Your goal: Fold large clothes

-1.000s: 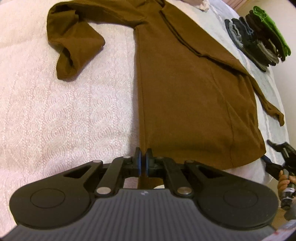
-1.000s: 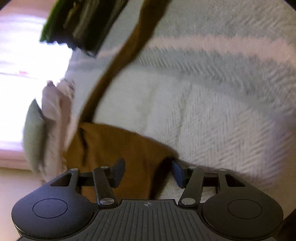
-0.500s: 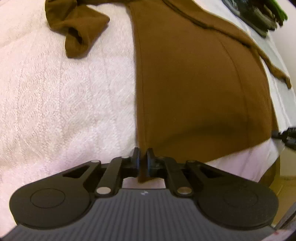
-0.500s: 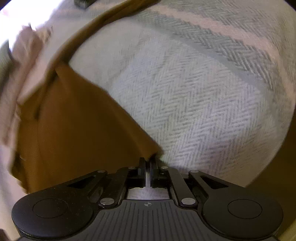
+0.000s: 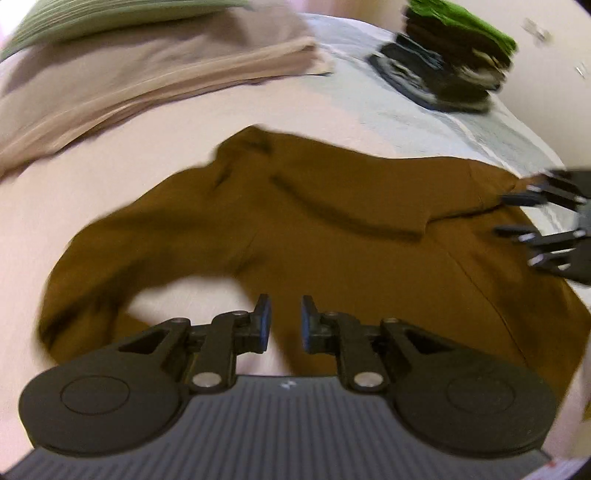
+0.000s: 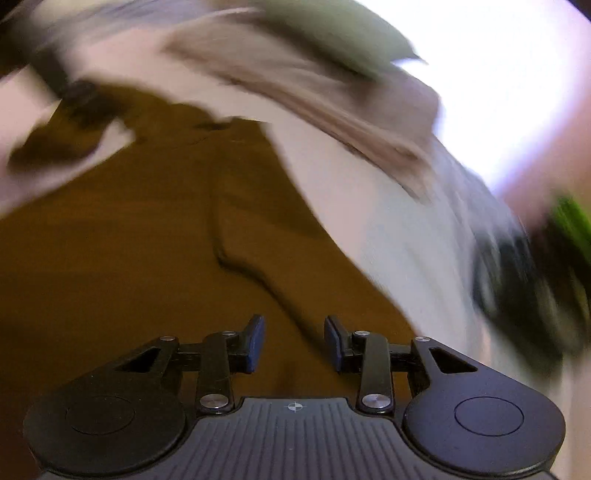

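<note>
The brown long-sleeved garment point(image 5: 332, 229) lies on the pale bedcover point(image 5: 92, 192), doubled over on itself, with a sleeve curling at the left. My left gripper point(image 5: 283, 323) hovers open just above its near left edge, nothing between the fingers. In the left wrist view my right gripper point(image 5: 546, 229) shows at the far right, over the garment's right side, blurred. In the right wrist view the right gripper point(image 6: 294, 343) is open above the brown cloth point(image 6: 129, 258), beside a fold ridge, holding nothing. Both views are motion-blurred.
A stack of folded dark and green clothes point(image 5: 450, 74) sits at the back right on a grey-white herringbone blanket point(image 5: 461, 129). Folded beige bedding point(image 5: 147, 74) and a green pillow point(image 5: 110, 11) lie at the back left. The stack point(image 6: 535, 266) is close to my right gripper's right.
Both grippers were shut on the garment's lower hem corners. They carried the hem forward over the body, then opened and let go. The garment now lies folded over.
</note>
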